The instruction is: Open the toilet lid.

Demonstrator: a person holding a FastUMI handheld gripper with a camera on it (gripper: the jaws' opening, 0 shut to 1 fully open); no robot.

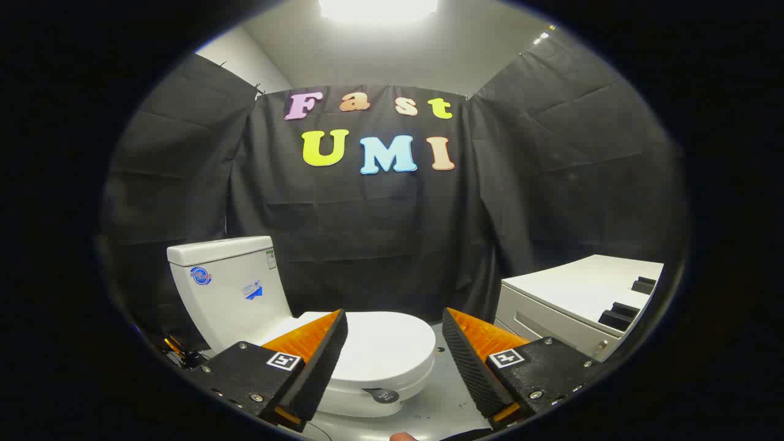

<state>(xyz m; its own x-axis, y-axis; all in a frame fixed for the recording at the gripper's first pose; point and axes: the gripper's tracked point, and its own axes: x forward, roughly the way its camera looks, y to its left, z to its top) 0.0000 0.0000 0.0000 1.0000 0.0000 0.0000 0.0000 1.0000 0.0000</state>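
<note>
A: jaws status?
B: gripper [395,343] jaws wide apart, holding nothing. toilet lid [383,349] is down flat, just ahead of and between the fingers
A: labels?
B: stickers on the tank [229,288] behind the lid, too small to read. white cabinet [576,300] right of the toilet

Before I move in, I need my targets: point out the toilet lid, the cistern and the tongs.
toilet lid [386,350]: gripper view, its closed top face.
cistern [229,294]: gripper view, front wall.
tongs [395,343]: gripper view, the open gap between the tips.
</note>
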